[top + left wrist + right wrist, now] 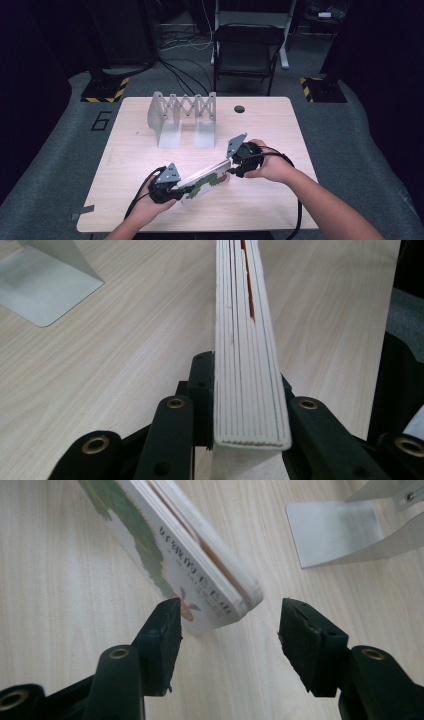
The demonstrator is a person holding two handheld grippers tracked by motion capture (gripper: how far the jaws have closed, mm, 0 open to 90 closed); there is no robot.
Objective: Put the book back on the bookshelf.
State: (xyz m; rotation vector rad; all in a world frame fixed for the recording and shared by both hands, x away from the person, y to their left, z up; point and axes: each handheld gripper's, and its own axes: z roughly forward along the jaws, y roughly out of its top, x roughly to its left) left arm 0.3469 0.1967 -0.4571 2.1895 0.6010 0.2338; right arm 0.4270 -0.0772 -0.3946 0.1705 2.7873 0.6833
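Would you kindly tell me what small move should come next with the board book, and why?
Probably draw the right tongs back, clear of the board book. Their jaws stand open around its corner without pressing, while the left tongs clamp its other end firmly, so the left alone could carry it toward the metal book rack.

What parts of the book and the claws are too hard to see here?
- White board book with green picture: cover words are blurred in the right gripper view and too small in the high view.
- Its cover picture: edge-on in the left gripper view.
- Left claw pads: hidden behind the book.
- Folding grey metal rack: cut off by both gripper views' edges.
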